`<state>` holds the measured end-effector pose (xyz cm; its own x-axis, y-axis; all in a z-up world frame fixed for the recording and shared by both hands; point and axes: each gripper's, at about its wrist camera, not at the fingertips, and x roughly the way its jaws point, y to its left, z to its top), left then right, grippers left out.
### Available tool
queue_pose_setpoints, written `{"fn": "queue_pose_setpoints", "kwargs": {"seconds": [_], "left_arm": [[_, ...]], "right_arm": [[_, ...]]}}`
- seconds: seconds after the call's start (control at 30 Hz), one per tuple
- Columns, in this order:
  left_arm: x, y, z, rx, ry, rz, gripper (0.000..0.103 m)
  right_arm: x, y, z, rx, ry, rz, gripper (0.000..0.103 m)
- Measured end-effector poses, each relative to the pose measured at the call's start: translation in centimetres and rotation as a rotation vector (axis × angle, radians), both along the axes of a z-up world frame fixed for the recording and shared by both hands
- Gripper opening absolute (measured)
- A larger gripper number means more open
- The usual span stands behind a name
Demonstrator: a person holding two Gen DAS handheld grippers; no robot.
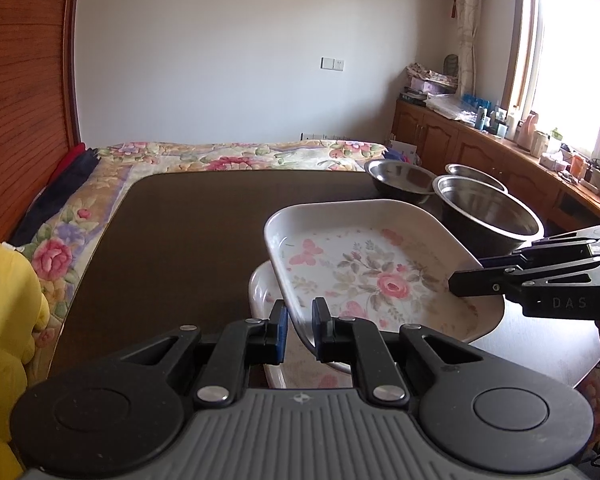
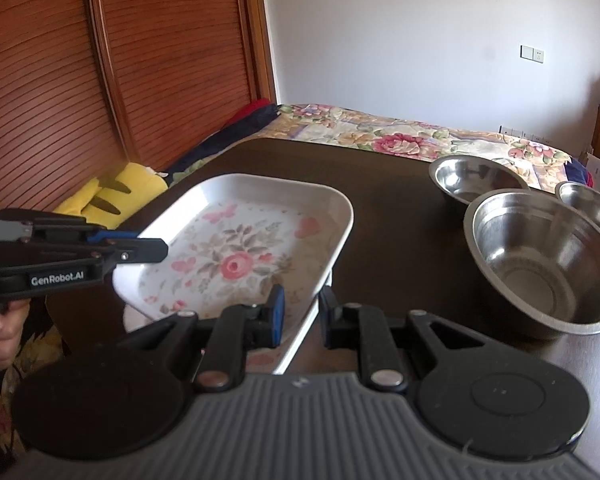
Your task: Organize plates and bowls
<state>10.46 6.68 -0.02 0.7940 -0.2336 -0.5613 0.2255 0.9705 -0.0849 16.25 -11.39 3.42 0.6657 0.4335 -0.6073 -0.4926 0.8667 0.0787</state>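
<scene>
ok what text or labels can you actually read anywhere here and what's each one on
"GenRobot.AI" on the side of the left gripper, seen from the right wrist.
"DAS" on the side of the right gripper, seen from the left wrist; the word may run on out of frame.
Bottles and boxes on the window counter: labels too small to read.

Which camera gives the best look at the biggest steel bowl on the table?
The right wrist view. There the biggest steel bowl shows its whole rim and inner bottom, unobstructed. In the left wrist view the same bowl sits farther off, partly hidden behind the floral tray and the right gripper.
</scene>
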Motion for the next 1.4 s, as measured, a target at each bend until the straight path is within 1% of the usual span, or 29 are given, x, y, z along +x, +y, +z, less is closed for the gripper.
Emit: {"fn": "queue_pose_setpoints", "kwargs": {"seconds": [0.2,0.47,0.87,0.97,1.07,1.13,1.23,1.4], "left_arm": [[0.0,0.2,-0.8,-0.004,0.022,0.006,0.041],[0.0,0.2,-1.4,0.022,0.028,0.013,0.041],[0.4,0.1,-1.3,0.02,0.026,0.021,0.041],[0.4,0.1,-1.4,0.024,0.026,0.033,0.046],[0.4,0.3,-1.4,0.017,0.023,0.036,0.048],[0.4,0.3,-1.3,0.012,0.019,0.036,0.048],[0.3,0.2,-0.9,0.018,0.006,0.035,0.051],[0.5,-0.5,-0.1,0.034,-0.019,0.025,0.057]], "right_arm": [[-0.3,0.1,-0.1,-0.012,-0.002,0.011,0.02],[-0.2,0.3,-0.7,-0.026,0.013,0.025,0.02],[0.2,0.2,-1.0,-0.014,0.039,0.033,0.021],[0.2,0.3,-1.0,-0.018,0.042,0.043,0.022],[0.1,0.5,-1.0,-0.017,0.043,0.051,0.024],[-0.1,0.6,-0.9,-0.026,0.031,0.059,0.025],[-0.3,0.5,-0.5,-0.03,0.008,0.064,0.027],[-0.3,-0.2,0.2,-0.005,-0.009,0.057,0.027]]}}
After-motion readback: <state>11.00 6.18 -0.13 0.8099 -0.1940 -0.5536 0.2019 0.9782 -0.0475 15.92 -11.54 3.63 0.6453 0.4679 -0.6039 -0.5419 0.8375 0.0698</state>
